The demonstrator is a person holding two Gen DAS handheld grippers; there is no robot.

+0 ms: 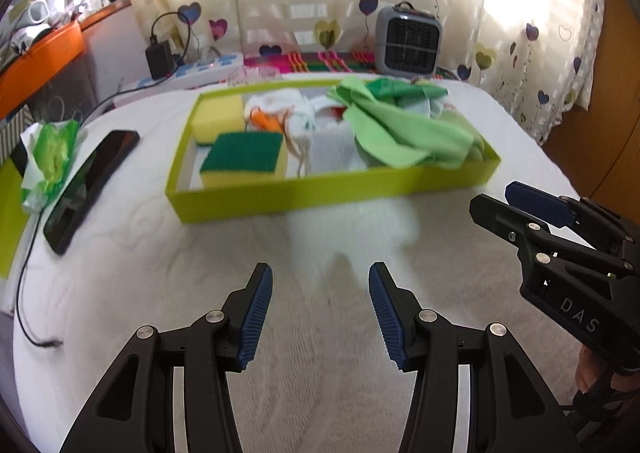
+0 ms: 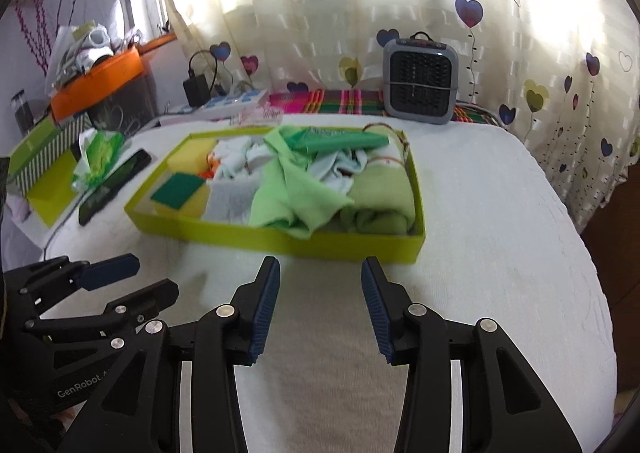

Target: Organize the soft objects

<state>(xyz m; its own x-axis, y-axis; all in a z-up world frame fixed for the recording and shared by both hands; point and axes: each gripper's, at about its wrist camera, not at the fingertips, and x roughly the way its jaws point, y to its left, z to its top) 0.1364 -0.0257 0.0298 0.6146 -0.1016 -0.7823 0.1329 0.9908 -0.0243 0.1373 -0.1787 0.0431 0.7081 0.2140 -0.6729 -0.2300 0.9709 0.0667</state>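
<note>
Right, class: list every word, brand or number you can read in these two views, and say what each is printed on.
"D A S": on the right hand-held gripper body.
"GenRobot": on the left hand-held gripper body; the characters after it are cut off.
Green packet in the tray: print too blurred to read.

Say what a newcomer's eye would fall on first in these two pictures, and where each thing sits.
The lime-green tray on the white bedspread draws the eye first: sponges fill its left end, and a crumpled green cloth is heaped toward its right. Behind it, a grey fan heater stands by the heart-print curtain. A black phone lies left of the tray.
</note>
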